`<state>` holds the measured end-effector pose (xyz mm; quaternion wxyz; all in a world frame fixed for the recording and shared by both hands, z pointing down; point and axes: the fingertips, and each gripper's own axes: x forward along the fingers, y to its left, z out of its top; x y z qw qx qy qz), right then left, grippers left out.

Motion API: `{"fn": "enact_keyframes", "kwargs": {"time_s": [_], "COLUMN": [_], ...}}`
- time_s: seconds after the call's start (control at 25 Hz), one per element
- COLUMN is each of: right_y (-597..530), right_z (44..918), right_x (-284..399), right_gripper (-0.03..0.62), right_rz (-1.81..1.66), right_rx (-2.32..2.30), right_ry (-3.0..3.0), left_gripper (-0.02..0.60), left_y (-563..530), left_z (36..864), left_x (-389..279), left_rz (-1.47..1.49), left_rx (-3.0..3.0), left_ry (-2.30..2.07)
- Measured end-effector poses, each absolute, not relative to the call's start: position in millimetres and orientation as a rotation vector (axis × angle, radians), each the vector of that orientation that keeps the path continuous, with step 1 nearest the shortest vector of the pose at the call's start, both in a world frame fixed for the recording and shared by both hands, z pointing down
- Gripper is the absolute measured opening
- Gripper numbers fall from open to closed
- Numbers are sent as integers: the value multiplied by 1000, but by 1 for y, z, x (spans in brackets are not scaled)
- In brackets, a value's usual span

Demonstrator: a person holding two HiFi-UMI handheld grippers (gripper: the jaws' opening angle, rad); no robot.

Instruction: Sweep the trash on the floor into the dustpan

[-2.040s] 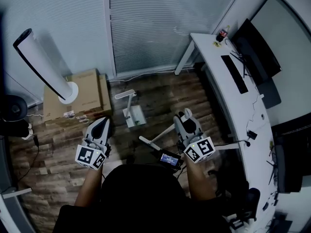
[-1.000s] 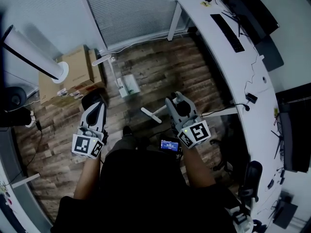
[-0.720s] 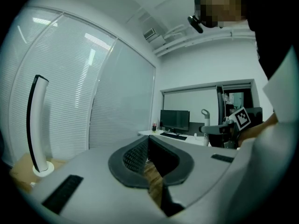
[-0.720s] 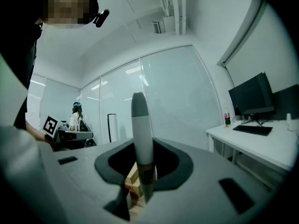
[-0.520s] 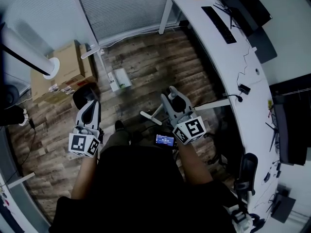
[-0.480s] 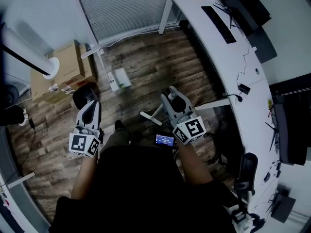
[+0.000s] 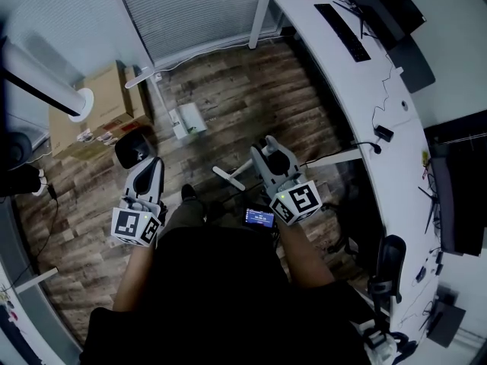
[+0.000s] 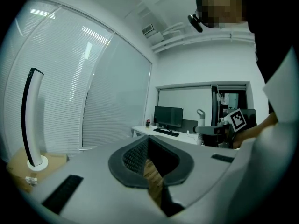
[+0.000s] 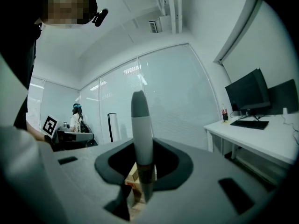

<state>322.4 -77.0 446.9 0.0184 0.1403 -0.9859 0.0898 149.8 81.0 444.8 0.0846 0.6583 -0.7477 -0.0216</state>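
Between the right gripper's [image 9: 142, 169] clenched jaws stands the broom handle [image 9: 141, 134]; from overhead its white end sits slightly further up-left than half a second ago. Upper left of centre, the dustpan [image 7: 186, 119] rests on the wood floor [image 7: 251, 97]. The left gripper [image 8: 148, 155] is pinched together, empty. Writing on the small lit screen [image 7: 259, 217] is too small to read.

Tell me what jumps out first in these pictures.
The right gripper is clamped on a white broom handle that stands between its jaws. Past the left gripper, a white dustpan sits on the wood floor beside a cardboard box, and a long white desk curves along the right.
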Motion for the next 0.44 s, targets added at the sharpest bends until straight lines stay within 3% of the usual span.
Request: {"fn": "enact_keyframes", "kwargs": {"time_s": [0.44], "right_y": [-83], "right_z": [451], "right_x": [333], "right_gripper": [92], "right_rz": [302], "right_rx": [444], "right_ry": [-3068], "left_gripper": [-5], "left_y": [82], "left_z": [450], "left_x": [161], "left_rz": [-31], "left_rx": [1962], "left_ry": [-2196]}}
